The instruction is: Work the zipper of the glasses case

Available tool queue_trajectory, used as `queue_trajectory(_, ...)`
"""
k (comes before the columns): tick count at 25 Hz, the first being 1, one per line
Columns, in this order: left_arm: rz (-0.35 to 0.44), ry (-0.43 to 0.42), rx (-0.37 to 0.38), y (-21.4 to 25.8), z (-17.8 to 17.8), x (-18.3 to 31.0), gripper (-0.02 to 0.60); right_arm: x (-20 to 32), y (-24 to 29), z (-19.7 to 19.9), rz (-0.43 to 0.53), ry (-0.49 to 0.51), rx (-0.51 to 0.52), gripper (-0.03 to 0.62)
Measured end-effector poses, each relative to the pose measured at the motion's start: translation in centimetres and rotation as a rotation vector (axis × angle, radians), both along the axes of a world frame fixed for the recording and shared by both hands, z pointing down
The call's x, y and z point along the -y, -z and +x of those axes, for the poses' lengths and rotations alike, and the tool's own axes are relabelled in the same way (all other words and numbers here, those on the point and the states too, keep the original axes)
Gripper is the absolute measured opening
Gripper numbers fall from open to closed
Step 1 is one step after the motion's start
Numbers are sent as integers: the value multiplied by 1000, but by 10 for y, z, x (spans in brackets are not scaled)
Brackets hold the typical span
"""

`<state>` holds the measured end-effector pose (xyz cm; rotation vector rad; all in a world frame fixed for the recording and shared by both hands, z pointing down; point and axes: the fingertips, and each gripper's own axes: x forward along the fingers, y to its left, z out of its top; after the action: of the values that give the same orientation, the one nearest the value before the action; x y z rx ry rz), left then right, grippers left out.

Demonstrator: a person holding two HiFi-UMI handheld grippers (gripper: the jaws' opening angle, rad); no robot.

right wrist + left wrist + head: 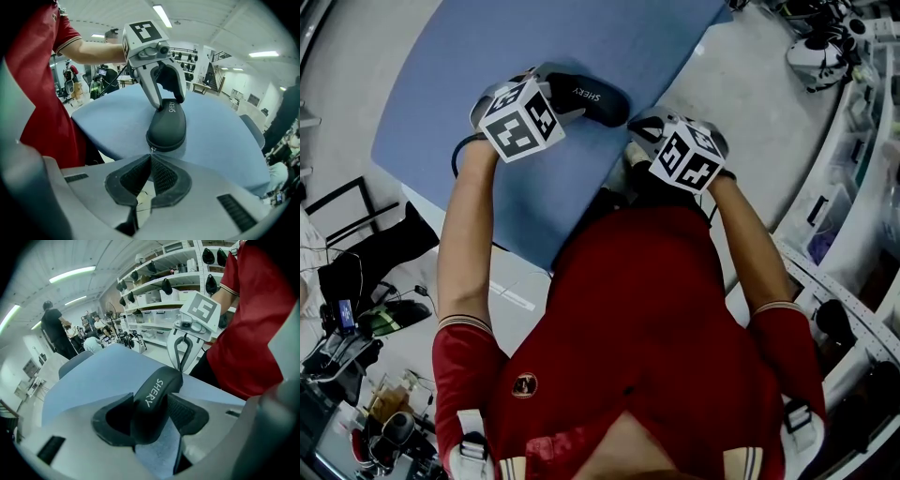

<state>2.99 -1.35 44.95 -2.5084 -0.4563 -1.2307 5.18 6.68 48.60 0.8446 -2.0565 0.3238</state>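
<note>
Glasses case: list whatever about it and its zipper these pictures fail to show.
Head view: the marker cubes hide both sets of jaws and the zipper pull.
Left gripper view: the left gripper clamps the glasses case, showing only its top; no zipper in sight.
Right gripper view: the right gripper is shut on the tiny pull; how far the zip is open is unreadable.
</note>
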Motion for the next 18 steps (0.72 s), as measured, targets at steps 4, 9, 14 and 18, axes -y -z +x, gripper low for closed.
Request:
queue_trajectory(4,-42,44,-37,3,4,1,209,1,-1,-9,-11,-60,20,0)
queue_trajectory(9,-99,124,-64,5,6,4,210,3,-3,-14,-27,-164,57,0)
queue_trajectory(14,-98,132,-69,2,7,2,210,5,-4,-18,-46,-288,106,0)
queue_trajectory(18,-80,160,-76,4,4,3,210,7,-4,-24,-73,-407,186,2)
